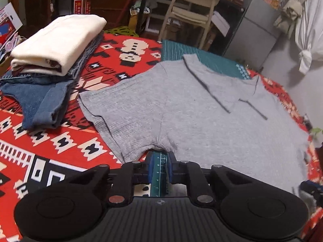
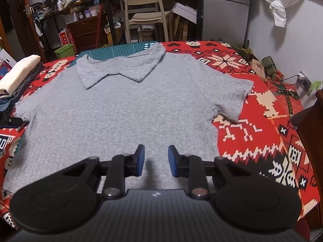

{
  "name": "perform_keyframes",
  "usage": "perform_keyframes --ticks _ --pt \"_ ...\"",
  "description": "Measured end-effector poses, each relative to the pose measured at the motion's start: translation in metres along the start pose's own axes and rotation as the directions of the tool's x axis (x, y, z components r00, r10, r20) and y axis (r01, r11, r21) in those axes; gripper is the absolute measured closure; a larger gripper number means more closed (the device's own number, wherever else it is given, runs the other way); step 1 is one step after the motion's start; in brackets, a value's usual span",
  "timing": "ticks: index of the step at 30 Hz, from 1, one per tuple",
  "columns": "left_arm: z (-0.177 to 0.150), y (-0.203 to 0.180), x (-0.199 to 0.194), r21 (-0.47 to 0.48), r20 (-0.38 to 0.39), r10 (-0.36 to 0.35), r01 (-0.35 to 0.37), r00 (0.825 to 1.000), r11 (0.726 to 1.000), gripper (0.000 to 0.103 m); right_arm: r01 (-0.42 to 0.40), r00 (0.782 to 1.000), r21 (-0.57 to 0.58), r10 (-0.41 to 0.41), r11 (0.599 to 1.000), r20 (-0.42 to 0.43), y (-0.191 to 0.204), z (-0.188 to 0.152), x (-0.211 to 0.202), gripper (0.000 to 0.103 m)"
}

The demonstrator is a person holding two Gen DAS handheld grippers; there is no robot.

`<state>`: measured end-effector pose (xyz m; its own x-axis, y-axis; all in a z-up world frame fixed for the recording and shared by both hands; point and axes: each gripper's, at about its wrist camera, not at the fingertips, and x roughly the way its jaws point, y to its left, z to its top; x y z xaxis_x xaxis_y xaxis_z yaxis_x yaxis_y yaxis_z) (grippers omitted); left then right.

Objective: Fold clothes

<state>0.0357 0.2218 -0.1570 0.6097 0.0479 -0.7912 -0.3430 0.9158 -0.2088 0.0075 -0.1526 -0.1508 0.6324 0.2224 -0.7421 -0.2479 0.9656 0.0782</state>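
Counted on the patterned cloth

One grey polo shirt (image 2: 121,109) ahead of the jaws; one stack of folded clothes (image 1: 50,60) far left of them, with one cream piece (image 1: 60,38) on top and denim below; one chair (image 2: 145,12) beyond; two grippers.

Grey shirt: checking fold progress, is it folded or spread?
Spread: the grey shirt lies flat on the patterned cloth, both sleeves out.

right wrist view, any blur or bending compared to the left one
Right wrist view: sharp on the grey shirt, a soft shadow on it between the right gripper's fingers, fisheye curving the table edge. Left wrist view: motion blur smears the shirt's right side, and the room bows at the corners.
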Motion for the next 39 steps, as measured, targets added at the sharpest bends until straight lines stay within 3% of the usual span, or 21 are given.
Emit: perform_keyframes --ticks 12,15,19,24,28,32,39 --pt "0.006 -0.013 0.018 0.051 -0.023 0.025 -0.024 0.999 0.998 0.09 0.005 1.0 0.015 -0.005 1.0 -0.011 0.0 0.006 0.011 0.074" --pt "0.005 -0.019 0.019 0.061 -0.023 0.049 -0.047 0.999 0.997 0.102 0.017 1.0 0.021 -0.017 1.0 -0.009 -0.003 0.008 0.012 0.074" --pt "-0.001 -0.027 0.015 0.112 0.002 0.154 -0.153 0.988 0.982 0.102 0.044 0.999 0.041 -0.044 0.998 -0.005 -0.015 0.013 0.014 0.079" --pt "-0.008 -0.018 0.012 0.126 0.014 0.214 -0.214 0.977 0.969 0.102 0.115 0.993 0.08 -0.116 0.99 0.006 -0.043 0.022 0.021 0.08" --pt "-0.007 -0.018 0.013 0.133 0.009 0.21 -0.21 0.978 0.969 0.102 0.145 0.989 0.131 -0.144 0.981 -0.012 -0.065 0.027 0.033 0.082" --pt "-0.006 -0.019 0.012 0.144 0.004 0.202 -0.2 0.979 0.969 0.102 0.131 0.991 0.22 -0.125 0.967 -0.039 -0.086 0.03 0.046 0.095" --pt "-0.006 -0.014 0.01 0.122 -0.018 0.181 -0.178 0.983 0.976 0.102 0.087 0.996 0.238 -0.081 0.967 -0.034 -0.085 0.034 0.057 0.095"
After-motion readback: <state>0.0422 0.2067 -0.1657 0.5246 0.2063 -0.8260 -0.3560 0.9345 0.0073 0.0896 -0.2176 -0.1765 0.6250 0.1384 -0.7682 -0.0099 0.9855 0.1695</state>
